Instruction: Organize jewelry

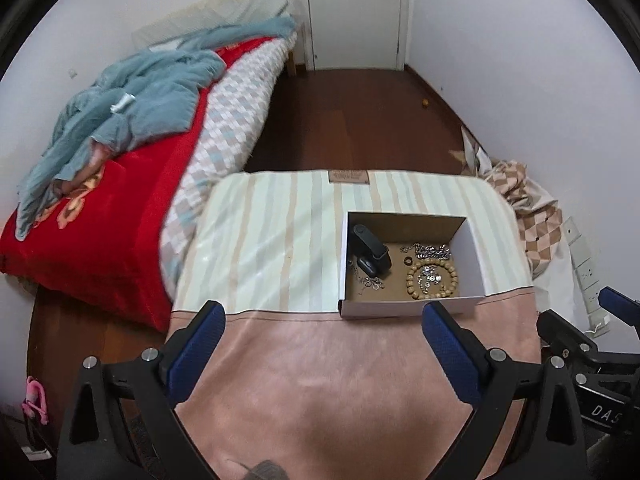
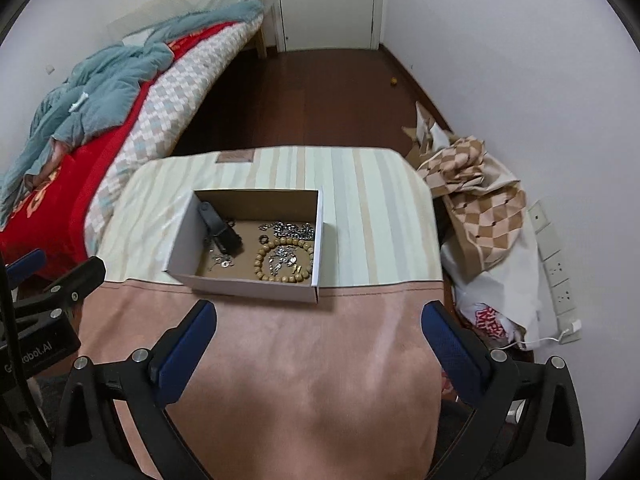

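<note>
On table: box (image 1: 408,304) | bead bracelet (image 1: 432,282), chains (image 2: 290,230) inside | both tongs apart, empty

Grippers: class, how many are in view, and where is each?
2. The left gripper hangs open over the pink cloth, short of the white box. The right gripper hangs open beside it, on its right.

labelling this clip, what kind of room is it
Most likely a bedroom in a home: a bed with a red blanket stands along the wall, a white door closes the far end, and the floor is dark wood.
</note>
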Demonstrator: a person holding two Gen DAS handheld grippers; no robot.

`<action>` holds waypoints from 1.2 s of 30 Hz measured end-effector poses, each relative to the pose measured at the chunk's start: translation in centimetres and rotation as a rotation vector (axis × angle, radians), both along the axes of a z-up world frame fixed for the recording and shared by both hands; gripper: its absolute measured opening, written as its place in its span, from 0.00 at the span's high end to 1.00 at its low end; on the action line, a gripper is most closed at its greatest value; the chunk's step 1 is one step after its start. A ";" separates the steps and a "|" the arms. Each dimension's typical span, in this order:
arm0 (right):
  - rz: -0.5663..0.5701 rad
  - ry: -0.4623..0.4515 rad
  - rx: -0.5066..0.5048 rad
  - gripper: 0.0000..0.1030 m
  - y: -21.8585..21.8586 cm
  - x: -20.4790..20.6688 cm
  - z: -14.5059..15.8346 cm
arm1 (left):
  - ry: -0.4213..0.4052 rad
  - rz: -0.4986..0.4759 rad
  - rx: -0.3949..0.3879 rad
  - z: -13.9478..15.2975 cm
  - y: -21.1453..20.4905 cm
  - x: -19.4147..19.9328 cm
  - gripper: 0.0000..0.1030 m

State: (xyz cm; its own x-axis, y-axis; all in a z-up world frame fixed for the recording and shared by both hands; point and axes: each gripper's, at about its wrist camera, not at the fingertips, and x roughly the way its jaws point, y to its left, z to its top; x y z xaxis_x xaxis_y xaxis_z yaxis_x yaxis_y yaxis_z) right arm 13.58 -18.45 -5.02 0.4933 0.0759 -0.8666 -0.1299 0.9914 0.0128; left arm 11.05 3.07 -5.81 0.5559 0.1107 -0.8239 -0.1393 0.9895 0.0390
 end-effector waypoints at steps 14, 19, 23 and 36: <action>0.011 -0.185 0.024 0.00 -1.3 -9.9 11.6 | -0.110 -0.025 -0.033 8.1 -1.0 -8.3 0.03; 0.013 -0.246 0.030 0.00 -1.7 -12.6 15.1 | -0.137 -0.028 -0.044 10.7 -1.1 -10.3 0.03; 0.025 -0.278 0.032 0.00 -1.7 -14.3 17.2 | -0.159 -0.034 -0.041 12.2 -1.3 -11.5 0.03; 0.011 -0.268 0.034 0.00 -2.5 -13.8 18.3 | -0.165 -0.030 -0.032 12.8 -1.3 -10.5 0.02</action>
